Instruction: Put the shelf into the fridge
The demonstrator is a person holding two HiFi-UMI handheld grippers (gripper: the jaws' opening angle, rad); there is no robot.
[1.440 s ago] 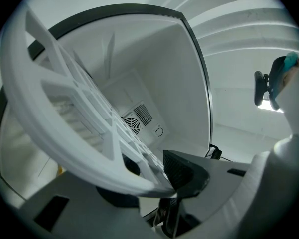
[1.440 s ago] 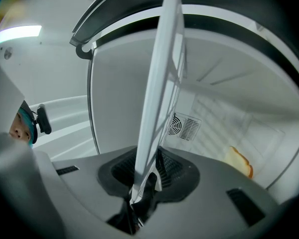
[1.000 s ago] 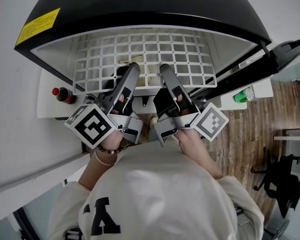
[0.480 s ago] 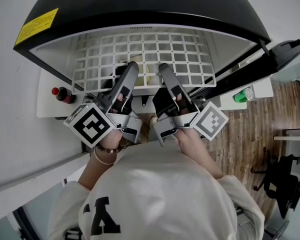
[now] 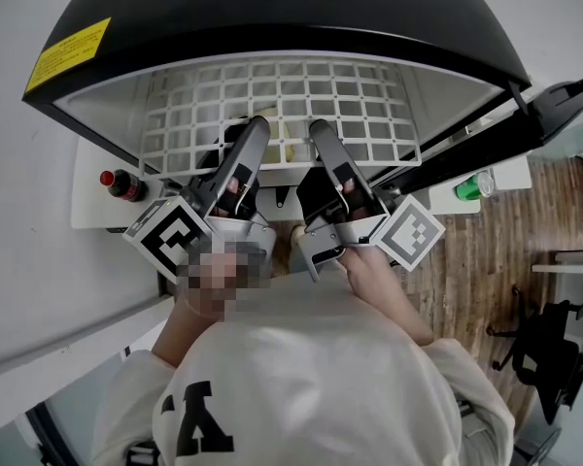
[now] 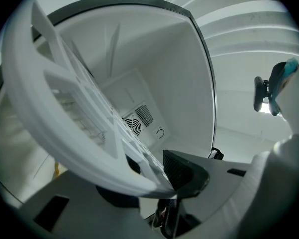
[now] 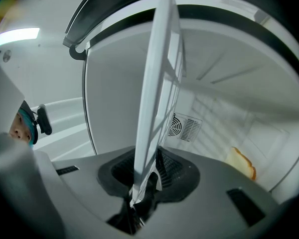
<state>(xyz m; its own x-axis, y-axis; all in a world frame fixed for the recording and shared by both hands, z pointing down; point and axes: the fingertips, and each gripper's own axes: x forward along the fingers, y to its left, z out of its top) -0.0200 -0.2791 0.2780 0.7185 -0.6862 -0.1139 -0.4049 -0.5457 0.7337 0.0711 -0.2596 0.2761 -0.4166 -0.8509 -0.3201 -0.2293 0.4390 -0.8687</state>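
Observation:
A white grid shelf [image 5: 282,105] lies level in the mouth of the open black-topped fridge [image 5: 272,17], its back part inside. My left gripper [image 5: 256,132] is shut on the shelf's front edge left of centre. The right gripper [image 5: 321,134] is shut on it just to the right. In the left gripper view the shelf's thick rim [image 6: 65,128] slants down into the left gripper [image 6: 165,183]. In the right gripper view the shelf [image 7: 157,83] stands edge-on, clamped in the right gripper [image 7: 143,180].
The fridge's white inside has a round fan vent [image 7: 182,126] on its back wall and a slice of bread [image 7: 241,164] at the lower right. Its door [image 5: 525,124] stands open to the right. A cola bottle [image 5: 121,184] lies at left, a green bottle [image 5: 476,184] at right.

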